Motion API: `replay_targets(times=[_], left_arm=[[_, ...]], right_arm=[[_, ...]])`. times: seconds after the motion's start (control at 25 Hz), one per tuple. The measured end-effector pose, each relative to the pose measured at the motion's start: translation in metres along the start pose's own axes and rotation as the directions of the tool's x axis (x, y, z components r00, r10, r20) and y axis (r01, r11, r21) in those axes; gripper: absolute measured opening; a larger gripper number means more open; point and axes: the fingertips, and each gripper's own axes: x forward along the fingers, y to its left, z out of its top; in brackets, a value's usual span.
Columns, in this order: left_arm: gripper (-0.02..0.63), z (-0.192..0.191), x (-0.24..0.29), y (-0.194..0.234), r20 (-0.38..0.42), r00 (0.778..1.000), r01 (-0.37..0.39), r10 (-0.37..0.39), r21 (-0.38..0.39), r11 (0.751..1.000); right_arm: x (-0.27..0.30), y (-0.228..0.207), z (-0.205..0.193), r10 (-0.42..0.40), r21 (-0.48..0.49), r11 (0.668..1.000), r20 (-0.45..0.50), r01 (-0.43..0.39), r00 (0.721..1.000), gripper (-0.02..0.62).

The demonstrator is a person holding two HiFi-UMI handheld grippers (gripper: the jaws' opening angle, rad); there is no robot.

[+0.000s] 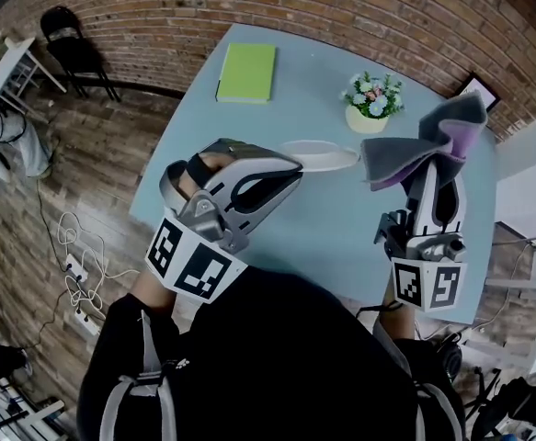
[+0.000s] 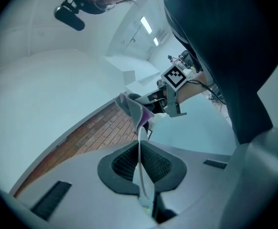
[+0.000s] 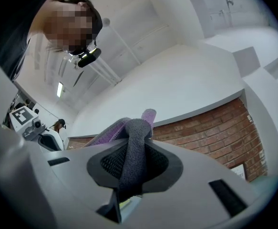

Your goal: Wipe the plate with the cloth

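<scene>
My left gripper is clamped on the near rim of the white plate, with the jaws almost together and only the plate's thin edge between the pads. It holds the plate over the middle of the blue table. My right gripper is closed on the grey-and-purple cloth, which bunches up out of the jaws just right of the plate, near the flower pot.
</scene>
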Motion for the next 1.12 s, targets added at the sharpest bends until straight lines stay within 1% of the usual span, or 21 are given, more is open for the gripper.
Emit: replay_targets(times=[0.12,0.2,0.32,0.4,0.52,0.76,0.84,0.96,1.12], left_arm=[[0.02,0.002,0.004,-0.006,-0.026,0.999,0.021,-0.019,0.092,0.996],[0.019,0.001,0.008,-0.01,-0.047,0.998,0.04,-0.033,0.157,0.987],[0.02,-0.003,0.017,-0.022,-0.086,0.994,0.091,-0.07,0.27,0.958],[0.02,-0.004,0.022,-0.032,-0.096,0.99,0.132,-0.106,0.317,0.939],[0.02,-0.003,0.024,-0.04,-0.094,0.986,0.164,-0.14,0.353,0.921],[0.02,-0.005,0.026,-0.047,-0.107,0.981,0.191,-0.16,0.43,0.882],[0.02,-0.002,0.025,-0.046,-0.094,0.983,0.181,-0.155,0.455,0.872],[0.02,0.004,0.021,-0.044,-0.067,0.99,0.143,-0.127,0.494,0.857],[0.02,0.011,0.018,-0.041,-0.048,0.994,0.109,-0.099,0.515,0.85]], right_arm=[[0.002,-0.002,0.008,0.0,0.028,1.0,0.025,-0.001,1.0,0.061],[0.004,-0.003,0.009,-0.003,0.043,0.999,0.024,0.002,1.0,0.061],[0.009,0.001,0.003,0.015,0.075,0.997,0.006,-0.016,1.0,0.061],[0.012,0.006,-0.001,0.037,0.102,0.994,-0.002,-0.037,0.999,0.06],[0.015,0.017,-0.007,0.069,0.146,0.987,-0.016,-0.066,0.998,0.061],[0.017,0.052,-0.019,0.178,0.199,0.966,-0.05,-0.164,0.983,0.061],[0.017,0.062,-0.021,0.206,0.213,0.958,-0.053,-0.191,0.977,0.061],[0.016,0.072,-0.026,0.237,0.223,0.95,-0.065,-0.218,0.969,0.061],[0.01,0.079,-0.027,0.265,0.197,0.949,-0.082,-0.245,0.961,0.061]])
